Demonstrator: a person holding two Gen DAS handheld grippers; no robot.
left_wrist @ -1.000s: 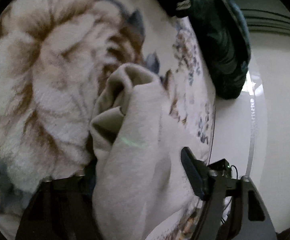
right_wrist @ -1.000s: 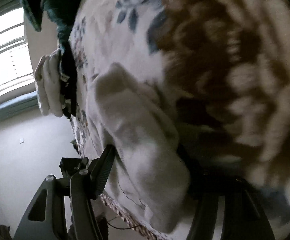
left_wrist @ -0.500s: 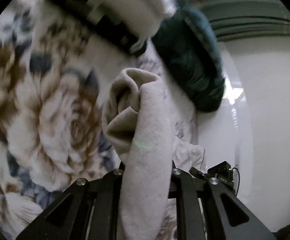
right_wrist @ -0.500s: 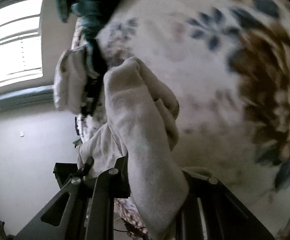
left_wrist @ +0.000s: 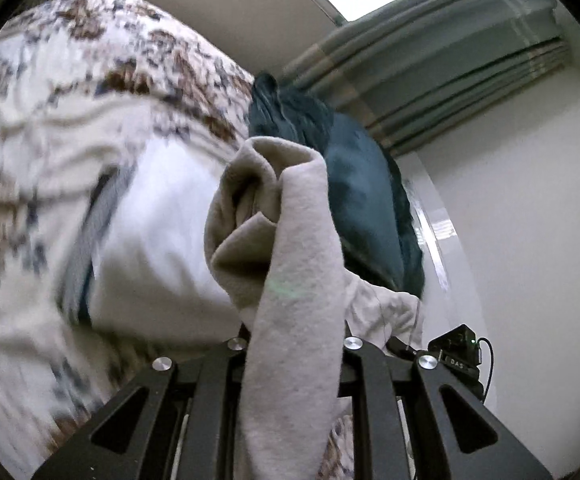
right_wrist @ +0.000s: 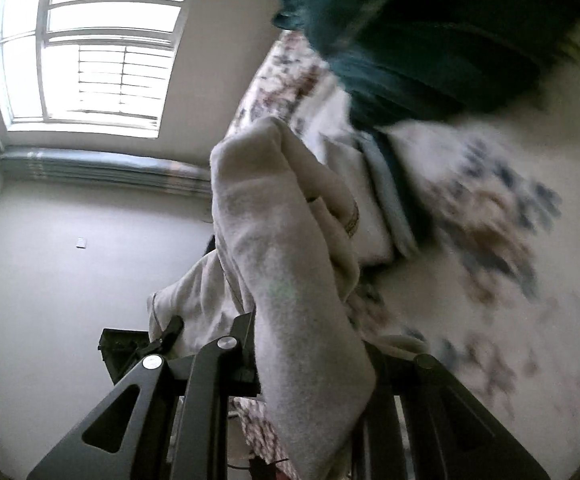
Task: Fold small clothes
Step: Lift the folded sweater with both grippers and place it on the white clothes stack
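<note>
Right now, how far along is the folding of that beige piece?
Early on. Done: both grippers have hold of the beige garment, the left gripper and the right gripper each shut on a bunch of it. In hand: it is lifted off the floral blanket, bunched and wrinkled. Left: no neat fold shows yet. A white garment and dark teal one lie behind.
</note>
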